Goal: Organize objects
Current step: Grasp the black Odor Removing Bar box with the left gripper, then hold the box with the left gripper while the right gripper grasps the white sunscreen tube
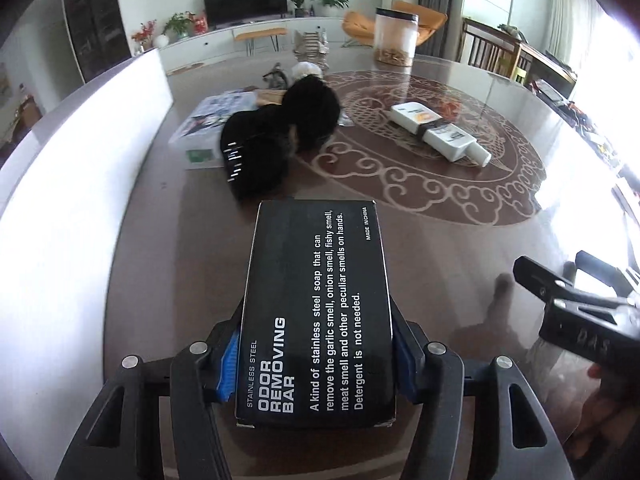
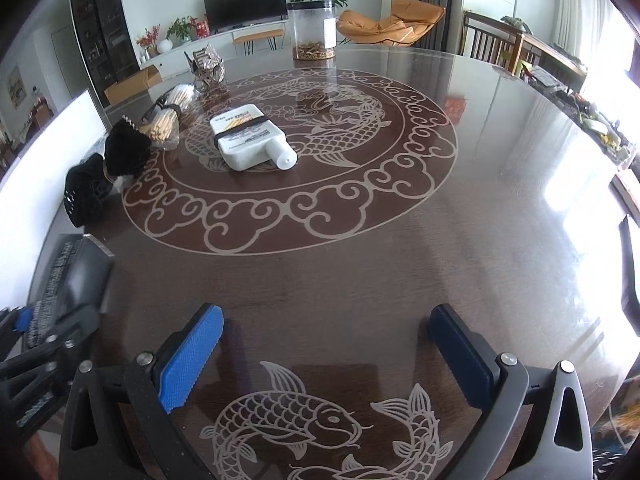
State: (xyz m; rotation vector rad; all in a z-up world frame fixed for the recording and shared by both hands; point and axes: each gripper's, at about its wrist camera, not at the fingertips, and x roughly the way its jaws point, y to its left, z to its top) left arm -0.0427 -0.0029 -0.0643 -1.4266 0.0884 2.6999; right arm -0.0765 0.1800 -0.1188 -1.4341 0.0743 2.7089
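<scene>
Black box: the black box (image 1: 316, 312) printed "Stainless steel odor removing bar" sits at 6 o'clock in the left wrist view, lengthwise between the fingers of the left claw (image 1: 316, 364), above the tabletop (image 1: 440, 248).
Left claw: its blue pads press both long sides of the box, so it grips the box.
Right claw: the right claw (image 2: 326, 356) stands wide apart with nothing between its pads, over fish drawings on the tabletop.
White bottle: a flat white bottle (image 2: 250, 138) lies on its side at 11 o'clock in the right wrist view, a dark band around its middle.
Clear jar: a tall clear jar (image 2: 313, 30) with a dark lid stands at 12 o'clock, a shallow layer of brownish pieces at its bottom.
Black fluffy item: a black fluffy item (image 1: 280, 132) lies at 12 o'clock beyond the box.
</scene>
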